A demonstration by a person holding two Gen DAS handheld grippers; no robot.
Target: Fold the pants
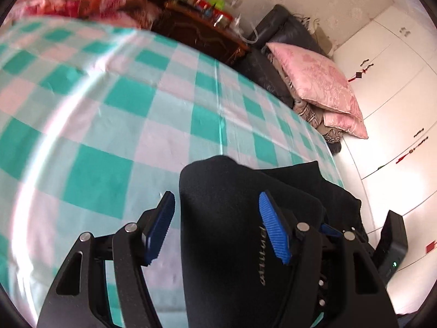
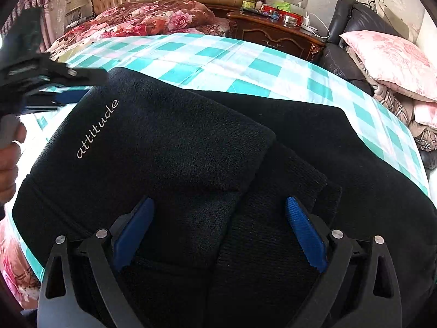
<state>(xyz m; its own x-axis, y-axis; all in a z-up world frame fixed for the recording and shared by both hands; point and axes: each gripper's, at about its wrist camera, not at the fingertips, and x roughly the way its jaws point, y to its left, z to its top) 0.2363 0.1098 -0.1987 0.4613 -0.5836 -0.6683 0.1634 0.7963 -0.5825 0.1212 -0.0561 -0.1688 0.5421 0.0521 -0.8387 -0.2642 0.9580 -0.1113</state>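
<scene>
A: Where are the pants [image 2: 169,142]?

B: On the bed [image 2: 218,54], on its green-and-white check sheet, folded into a thick black stack. In the right wrist view they fill the middle and lower frame; a top flap with the word "attitude" stitched on it runs from 9 o'clock toward the centre.

A: And the right gripper [image 2: 220,232]?

B: Its jaws stand wide apart over the stack, blue pads at 7 and 5 o'clock. The cloth lies between and below them, but neither pad presses on it. Released.

A: The left gripper [image 1: 217,227]?

B: In its own view a fold of the pants [image 1: 218,218] rises between the jaws, from 6 o'clock up to the centre. The right pad lies against the cloth; the left pad shows a sliver of sheet beside it. Whether they are pinching it I cannot tell.

A: Can you see it from the other side?

B: Yes, blurred, at 9 o'clock in the right wrist view, at the pants' left edge, with a hand [image 2: 8,164] below it.
</scene>
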